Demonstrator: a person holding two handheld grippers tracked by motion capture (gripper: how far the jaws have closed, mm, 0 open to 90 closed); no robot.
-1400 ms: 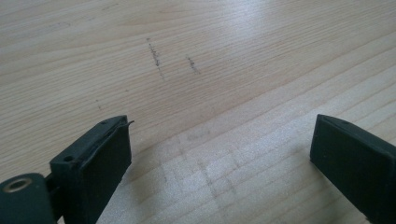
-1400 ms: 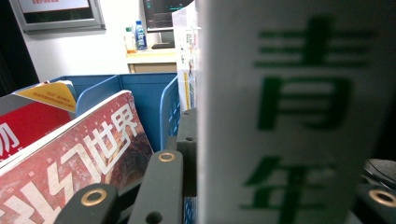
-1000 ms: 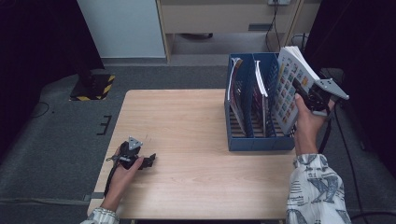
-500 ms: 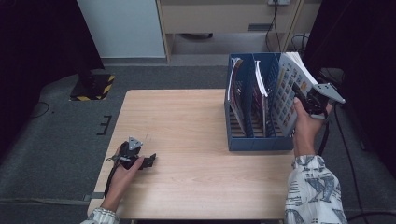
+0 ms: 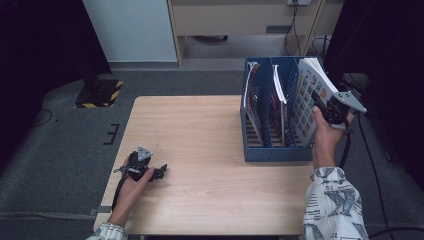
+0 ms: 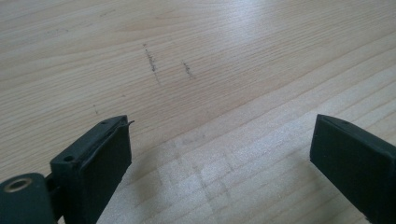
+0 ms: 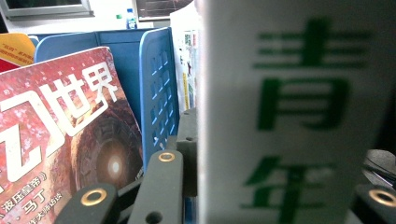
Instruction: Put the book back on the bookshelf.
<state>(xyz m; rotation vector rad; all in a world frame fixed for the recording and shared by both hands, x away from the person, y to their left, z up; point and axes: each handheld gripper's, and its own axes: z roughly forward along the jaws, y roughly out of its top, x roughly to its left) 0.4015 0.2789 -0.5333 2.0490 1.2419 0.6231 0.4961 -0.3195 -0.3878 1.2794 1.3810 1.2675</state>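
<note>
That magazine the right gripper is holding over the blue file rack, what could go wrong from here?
The right gripper pinches the magazine near one edge, and it hangs tilted over the rack's right-hand slot, so it could swivel or slip. Its lower corner might catch on the blue file rack divider instead of dropping in. A hard push could shove the rack across the table, since the left gripper rests open, far from it.
</note>
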